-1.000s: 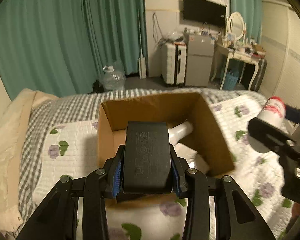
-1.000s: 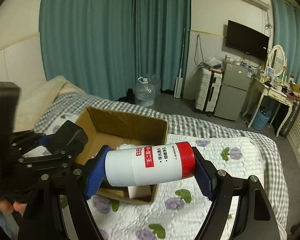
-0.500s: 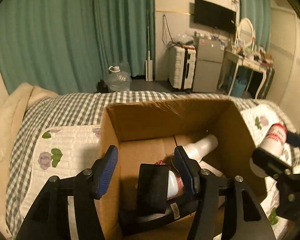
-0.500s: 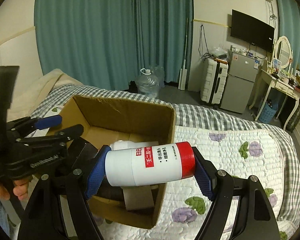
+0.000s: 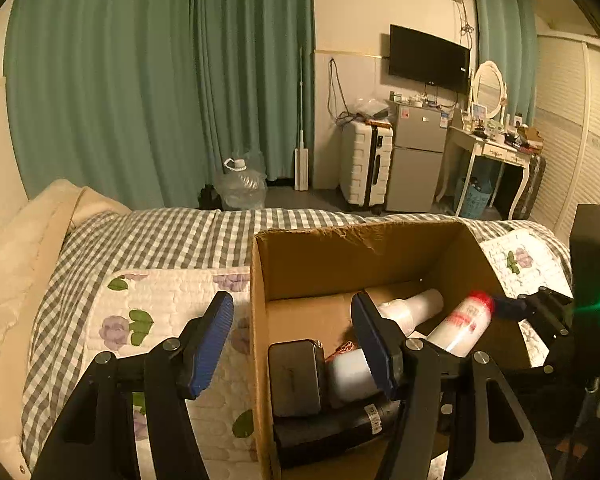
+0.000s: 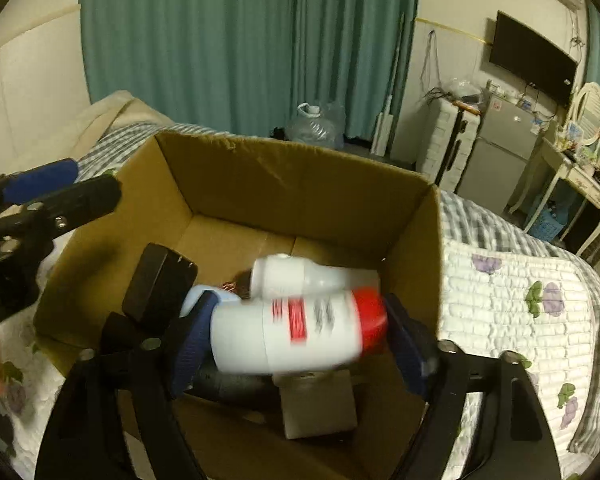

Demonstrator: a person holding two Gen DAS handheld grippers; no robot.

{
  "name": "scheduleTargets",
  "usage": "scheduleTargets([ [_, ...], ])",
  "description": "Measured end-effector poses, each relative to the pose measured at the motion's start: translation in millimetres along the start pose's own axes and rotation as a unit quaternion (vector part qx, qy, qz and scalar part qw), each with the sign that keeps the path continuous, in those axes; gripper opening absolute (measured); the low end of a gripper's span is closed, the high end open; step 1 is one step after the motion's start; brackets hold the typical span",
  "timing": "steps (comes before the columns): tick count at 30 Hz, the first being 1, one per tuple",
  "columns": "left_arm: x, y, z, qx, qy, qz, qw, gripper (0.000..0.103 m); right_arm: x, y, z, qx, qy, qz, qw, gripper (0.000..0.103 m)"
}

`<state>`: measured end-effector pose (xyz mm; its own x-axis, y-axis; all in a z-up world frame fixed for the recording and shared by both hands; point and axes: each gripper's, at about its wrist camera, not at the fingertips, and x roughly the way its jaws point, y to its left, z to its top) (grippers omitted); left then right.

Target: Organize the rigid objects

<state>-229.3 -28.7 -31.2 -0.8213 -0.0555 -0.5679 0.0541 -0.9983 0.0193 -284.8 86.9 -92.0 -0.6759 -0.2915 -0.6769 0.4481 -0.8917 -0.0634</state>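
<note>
The red-capped white bottle [image 6: 296, 328] is smeared by motion blur, so its red and dark label print cannot be read; it lies crosswise between the blue pads of the right gripper [image 6: 296, 334], which is clamped on its two ends, and it hangs low inside the open cardboard box [image 6: 300, 168]. From the left wrist view the same bottle [image 5: 466, 322] shows only as a bright streak with a glowing red tip. The box sits on the bed [image 5: 160, 240], on the flowered quilt near the checked blanket. Inside it, partly covered by the held bottle, lie another white bottle [image 6: 300, 274], a black block [image 5: 296, 376] standing against the left wall, a dark cylinder with a label [image 5: 340, 428] and a grey boxy item [image 6: 318, 406] cut off by the gripper. The left gripper [image 5: 296, 346] is spread wide and holds nothing, one finger outside the box's left wall and one inside.
</note>
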Motion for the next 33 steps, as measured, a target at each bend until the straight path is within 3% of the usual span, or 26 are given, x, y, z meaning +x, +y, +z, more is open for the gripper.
scheduleTargets([
  [6,-33,1,5,0.004,-0.032,0.02,0.9993,0.064,-45,-14,4,0.032,-0.035,-0.025,0.999,0.095],
  [11,-99,-3,15,0.007,-0.081,0.013,0.9966,0.065,-117,-13,5,0.034,-0.08,-0.058,0.995,0.103],
  [15,-166,-4,22,0.001,-0.134,0.005,0.9909,0.073,-178,-12,7,0.055,-0.103,-0.07,0.991,0.103],
  [22,-238,-6,23,0.018,-0.177,0.001,0.984,0.078,-274,0,-2,0.045,-0.159,-0.096,0.981,0.103],
  [28,-254,-8,1,0.022,-0.173,0.014,0.9845,0.079,-307,4,-25,0.068,-0.182,-0.085,0.977,0.103],
  [33,-238,-4,-43,-0.015,-0.163,0.008,0.9864,0.079,-288,0,-63,0.094,-0.218,-0.078,0.968,0.103],
])
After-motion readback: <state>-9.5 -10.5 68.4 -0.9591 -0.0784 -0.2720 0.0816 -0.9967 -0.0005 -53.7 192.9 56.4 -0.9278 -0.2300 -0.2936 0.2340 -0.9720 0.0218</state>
